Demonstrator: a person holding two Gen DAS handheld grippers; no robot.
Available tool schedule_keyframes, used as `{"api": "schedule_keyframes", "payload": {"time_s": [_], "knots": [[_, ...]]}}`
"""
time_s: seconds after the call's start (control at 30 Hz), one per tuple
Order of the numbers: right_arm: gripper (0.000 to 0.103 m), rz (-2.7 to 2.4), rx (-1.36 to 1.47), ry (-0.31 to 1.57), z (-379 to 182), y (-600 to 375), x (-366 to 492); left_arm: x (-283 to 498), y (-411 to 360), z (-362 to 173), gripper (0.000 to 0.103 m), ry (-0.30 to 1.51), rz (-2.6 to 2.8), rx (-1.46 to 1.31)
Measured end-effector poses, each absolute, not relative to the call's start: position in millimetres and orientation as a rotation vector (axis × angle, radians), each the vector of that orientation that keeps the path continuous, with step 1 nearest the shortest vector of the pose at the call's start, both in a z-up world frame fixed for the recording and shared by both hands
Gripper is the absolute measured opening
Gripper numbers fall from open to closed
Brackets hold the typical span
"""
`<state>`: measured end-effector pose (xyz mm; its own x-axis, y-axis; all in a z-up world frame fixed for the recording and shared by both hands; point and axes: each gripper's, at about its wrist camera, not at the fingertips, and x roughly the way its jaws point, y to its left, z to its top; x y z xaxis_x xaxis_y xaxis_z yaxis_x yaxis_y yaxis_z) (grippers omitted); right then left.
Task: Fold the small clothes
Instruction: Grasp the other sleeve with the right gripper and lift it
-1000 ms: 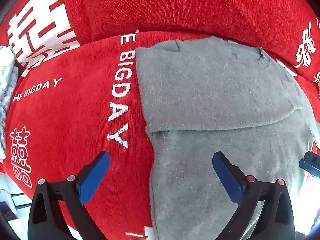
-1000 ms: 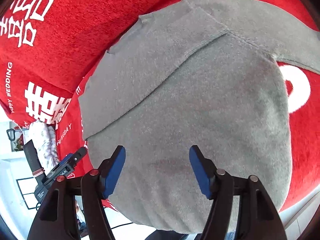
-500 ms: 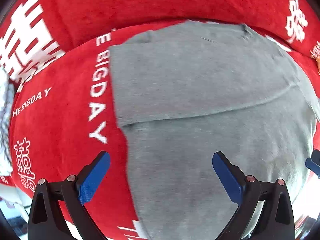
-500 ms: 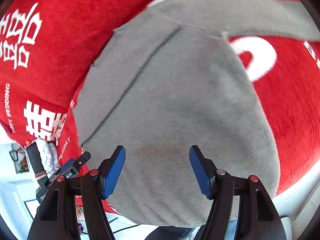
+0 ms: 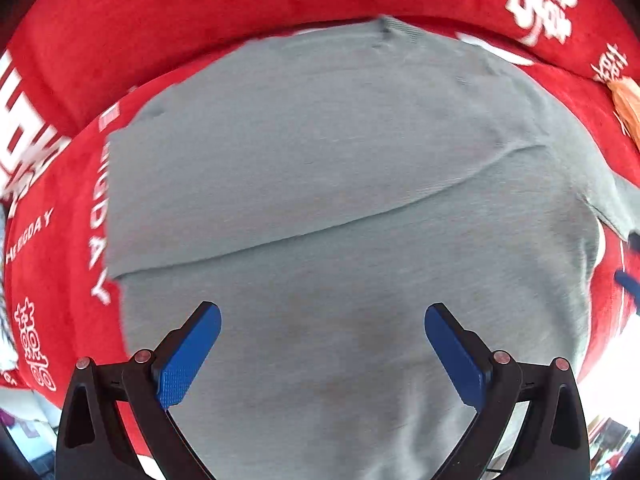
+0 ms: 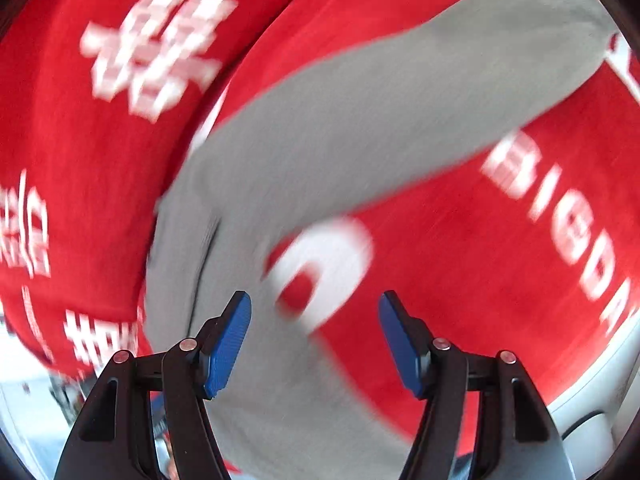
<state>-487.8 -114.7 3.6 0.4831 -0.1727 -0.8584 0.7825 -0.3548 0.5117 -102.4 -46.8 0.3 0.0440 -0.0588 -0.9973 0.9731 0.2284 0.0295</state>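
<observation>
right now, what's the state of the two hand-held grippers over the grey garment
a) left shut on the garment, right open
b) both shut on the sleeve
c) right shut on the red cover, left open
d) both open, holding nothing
d: the left hand-held gripper and the right hand-held gripper both show their blue pads spread apart, with the grey garment lying flat on the red cover, not pinched.

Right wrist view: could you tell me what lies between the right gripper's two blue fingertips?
In the right wrist view, the open right gripper frames the red blanket with its white ring print; the grey garment sits by its left fingertip.
</observation>
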Motion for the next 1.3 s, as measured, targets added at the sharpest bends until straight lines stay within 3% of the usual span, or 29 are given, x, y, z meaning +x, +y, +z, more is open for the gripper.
{"api": "schedule_keyframes", "payload": {"time_s": [0.3, 0.53, 0.57, 0.6, 0.7, 0.9, 1.13, 1.3], "knots": [[0.070, -1.331, 1.809, 0.216, -22.8, -139.0, -623.8, -160.9, -101.3, -9.5, 0.102, 1.262, -1.108, 1.024], [0.067, -1.342, 1.839, -0.015, -23.6, -151.7, -653.3, -177.2, -123.5, -10.4, 0.102, 1.246, -1.127, 1.037], [0.032, -1.332, 1.851, -0.032, -24.8, -155.4, -652.3, -177.2, -125.6, -7.9, 0.102, 1.244, -1.126, 1.036], [0.005, -1.309, 1.868, -0.043, -25.7, -159.2, -649.5, -177.9, -124.6, -6.4, 0.102, 1.241, -1.124, 1.033], [0.007, -1.244, 1.848, -0.053, -17.1, -170.6, -636.8, -168.9, -118.5, 2.4, 0.102, 1.234, -1.113, 1.016], [0.007, -0.998, 1.609, 0.102, 38.5, -211.6, -549.7, -124.2, -96.6, 17.8, 0.102, 1.221, -1.060, 0.942], [0.007, -0.659, 1.278, 0.400, 92.3, -232.2, -358.3, -55.6, -60.5, 32.3, 0.102, 1.212, -0.970, 0.854], [0.007, -0.474, 1.191, 0.605, 70.8, -208.6, -230.3, -25.4, -22.0, 27.8, 0.102, 1.217, -0.893, 0.793]]}}
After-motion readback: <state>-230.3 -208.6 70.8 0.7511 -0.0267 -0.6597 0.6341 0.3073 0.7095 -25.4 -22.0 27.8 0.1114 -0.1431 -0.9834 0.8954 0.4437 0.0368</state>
